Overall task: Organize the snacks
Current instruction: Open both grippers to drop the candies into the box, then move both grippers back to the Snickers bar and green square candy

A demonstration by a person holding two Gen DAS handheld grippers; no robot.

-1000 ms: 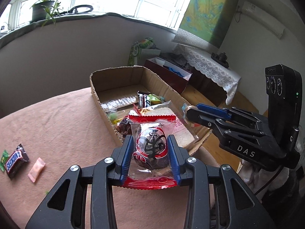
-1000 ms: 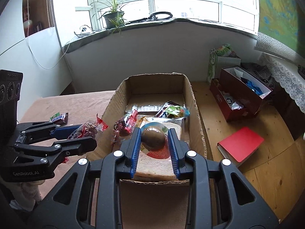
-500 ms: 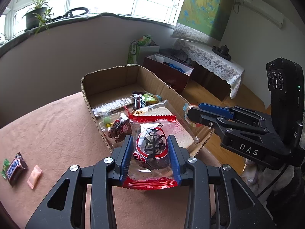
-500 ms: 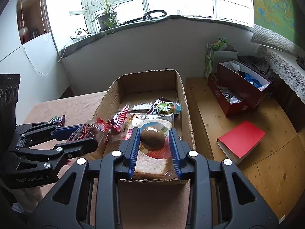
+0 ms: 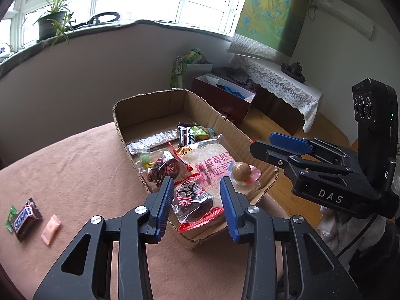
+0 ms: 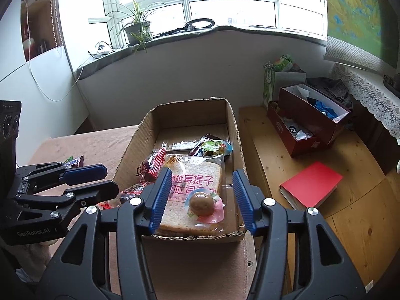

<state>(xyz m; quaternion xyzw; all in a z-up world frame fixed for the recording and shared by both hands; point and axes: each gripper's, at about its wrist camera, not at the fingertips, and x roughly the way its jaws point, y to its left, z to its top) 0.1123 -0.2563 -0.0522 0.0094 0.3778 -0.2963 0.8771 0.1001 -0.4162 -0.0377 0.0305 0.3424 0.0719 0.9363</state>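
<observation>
A cardboard box stands on the pink-brown cloth and holds several snacks. My left gripper hovers over its near corner, jaws apart. A red-edged packet with a dark pastry lies below between the fingers, no pad pressing on it. My right gripper is above the box's near end and its jaws are opening. A brown egg in a pink-trimmed packet lies free between them on a sliced-bread packet. Each gripper shows in the other's view: right gripper, left gripper.
On the cloth left of the box lie a Snickers bar, a pink sweet and a green sweet. To the right of the box, on wooden boards, are a red book and a dark red shoebox.
The right jaws spread and the egg packet dropped onto the bread. The pastry packet slipped down out of the left jaws into the box's near corner.
</observation>
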